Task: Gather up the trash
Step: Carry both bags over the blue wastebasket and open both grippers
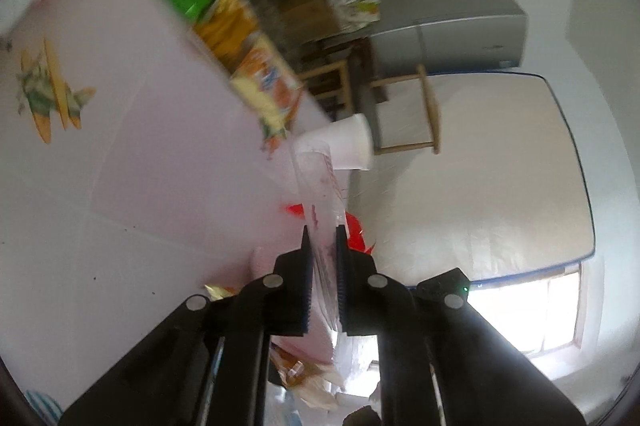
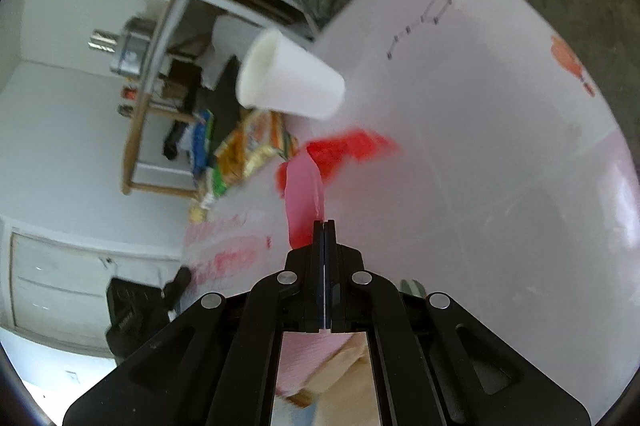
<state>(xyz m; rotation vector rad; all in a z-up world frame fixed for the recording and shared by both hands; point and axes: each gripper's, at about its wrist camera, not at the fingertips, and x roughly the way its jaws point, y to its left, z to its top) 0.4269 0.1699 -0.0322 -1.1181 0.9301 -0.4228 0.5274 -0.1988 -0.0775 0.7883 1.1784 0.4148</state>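
Currently left gripper (image 1: pixel 323 230) jaws nearly closed, pinching a clear crinkled plastic bag (image 1: pixel 320 182) that extends ahead between them. Right gripper (image 2: pixel 325 224) jaws fully together, clamping a pink-and-red plastic wrapper (image 2: pixel 306 190). White foam cup (image 2: pixel 288 80) on pale pink tablecloth (image 2: pixel 480 146) just beyond right fingertips, upper left. Snack packets (image 1: pixel 264 82) farther ahead-left of left gripper.
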